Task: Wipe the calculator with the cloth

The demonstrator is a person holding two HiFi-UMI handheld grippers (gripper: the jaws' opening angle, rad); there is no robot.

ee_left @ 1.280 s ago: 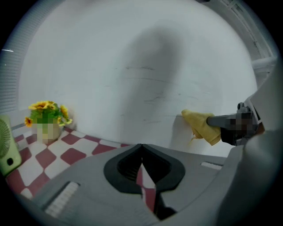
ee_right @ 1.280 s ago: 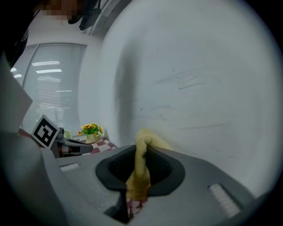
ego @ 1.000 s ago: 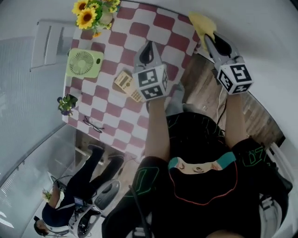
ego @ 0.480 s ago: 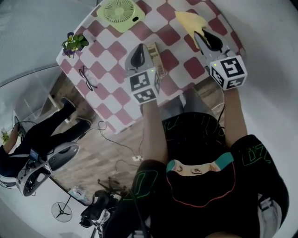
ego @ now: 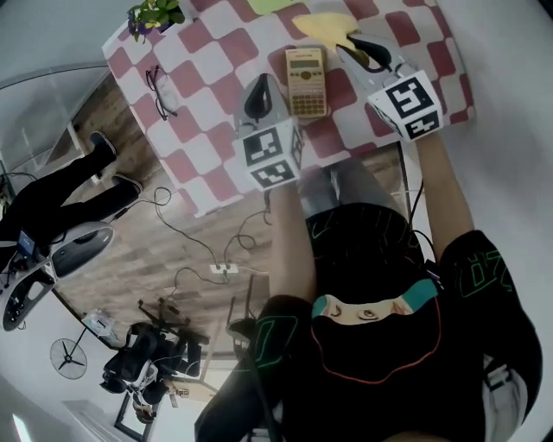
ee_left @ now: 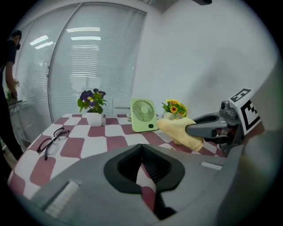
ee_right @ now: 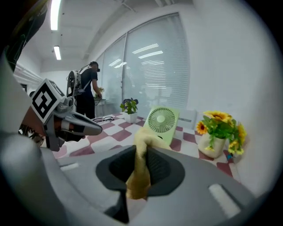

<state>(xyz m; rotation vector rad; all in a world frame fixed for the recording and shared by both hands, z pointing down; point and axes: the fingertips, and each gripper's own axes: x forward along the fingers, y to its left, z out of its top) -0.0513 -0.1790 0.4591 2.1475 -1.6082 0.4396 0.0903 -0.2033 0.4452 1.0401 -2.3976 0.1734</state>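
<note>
The gold calculator (ego: 307, 79) lies flat on the checked table (ego: 216, 52), between my two grippers. My left gripper (ego: 258, 84) hovers just left of it, shut with nothing in its jaws. My right gripper (ego: 352, 41) is just right of the calculator's far end, shut on the yellow cloth (ego: 324, 24), which bunches out beyond the fingertips. In the right gripper view the cloth (ee_right: 142, 163) hangs pinched between the jaws. The left gripper view shows that right gripper (ee_left: 208, 129) holding the cloth (ee_left: 181, 130) above the table. Neither gripper view shows the calculator.
Glasses (ego: 162, 86) lie at the table's left side. A potted purple plant (ego: 155, 13), a green fan (ee_left: 143, 115) and a vase of sunflowers (ee_right: 219, 130) stand along the far edge. A person (ee_right: 86, 95) stands beyond the table. Cables run over the wooden floor (ego: 199, 250).
The head view has swung, so the table now sits at the top. Both grippers have come in beside the calculator, and the right one still holds the cloth.
</note>
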